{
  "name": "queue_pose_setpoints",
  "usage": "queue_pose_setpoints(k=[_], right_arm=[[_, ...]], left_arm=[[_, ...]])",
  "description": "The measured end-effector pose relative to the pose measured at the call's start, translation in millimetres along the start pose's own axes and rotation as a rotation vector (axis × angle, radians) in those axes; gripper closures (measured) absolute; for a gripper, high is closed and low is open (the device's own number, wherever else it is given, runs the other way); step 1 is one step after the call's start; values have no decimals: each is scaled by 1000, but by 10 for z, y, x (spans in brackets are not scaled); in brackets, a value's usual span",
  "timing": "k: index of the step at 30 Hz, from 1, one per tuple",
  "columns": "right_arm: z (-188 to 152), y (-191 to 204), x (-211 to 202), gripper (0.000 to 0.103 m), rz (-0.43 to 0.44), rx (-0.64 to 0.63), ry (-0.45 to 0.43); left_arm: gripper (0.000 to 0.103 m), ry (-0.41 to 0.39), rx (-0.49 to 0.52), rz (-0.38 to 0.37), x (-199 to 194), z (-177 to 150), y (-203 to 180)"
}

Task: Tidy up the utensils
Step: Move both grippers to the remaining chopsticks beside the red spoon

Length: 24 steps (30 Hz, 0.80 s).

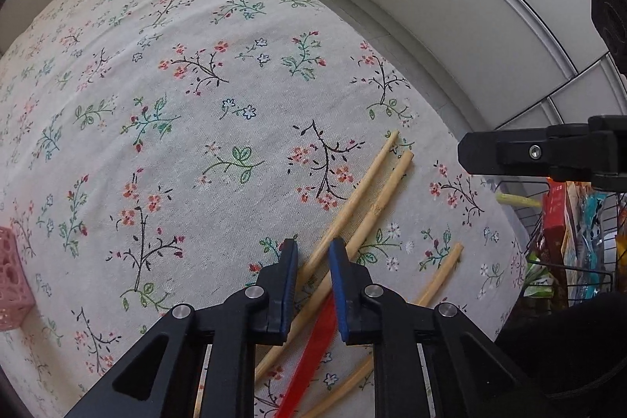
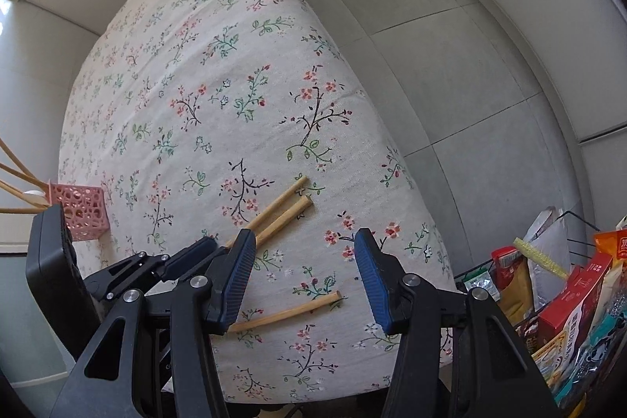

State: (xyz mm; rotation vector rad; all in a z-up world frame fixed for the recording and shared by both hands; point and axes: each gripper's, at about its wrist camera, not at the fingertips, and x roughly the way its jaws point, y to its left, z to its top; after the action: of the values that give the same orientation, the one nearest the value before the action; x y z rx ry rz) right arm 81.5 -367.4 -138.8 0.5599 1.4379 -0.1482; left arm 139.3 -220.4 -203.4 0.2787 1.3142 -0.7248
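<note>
Two bamboo chopsticks [image 1: 368, 198] lie side by side on the floral tablecloth [image 1: 176, 104]. My left gripper [image 1: 313, 249] points down over their lower part, its blue pads [image 1: 339, 285] nearly together and touching both, so it is shut on them. A red plastic utensil [image 1: 313, 351] lies beneath the jaws. A third chopstick [image 2: 290, 312] lies apart near the table's right edge. My right gripper [image 2: 305, 236] hangs open above it with nothing held. A pink perforated holder [image 2: 84, 210] with chopsticks in it stands at the left.
A wire basket [image 2: 568, 300] full of snack packets stands off the table's right edge. The cloth's right edge [image 2: 411, 183] drops to a grey tiled floor. A dark sleeve [image 1: 568, 339] shows at the lower right of the left wrist view.
</note>
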Motion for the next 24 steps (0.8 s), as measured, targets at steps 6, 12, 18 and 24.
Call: queue_pose_setpoints(k=[6,12,18,24], right_arm=[[17,-28,77,48,-11,8,20],[13,16,199,48,9,8,60],[22,29,261,48,39,30,83],[42,7,279,48,41,51,88]], left_arm=[[91,39,-63,63,36,-35,108],[89,132,-80,108,3,-116,298],[87,53,-62,110,29,86,330],[85,-16,-43,157,101,309,208]])
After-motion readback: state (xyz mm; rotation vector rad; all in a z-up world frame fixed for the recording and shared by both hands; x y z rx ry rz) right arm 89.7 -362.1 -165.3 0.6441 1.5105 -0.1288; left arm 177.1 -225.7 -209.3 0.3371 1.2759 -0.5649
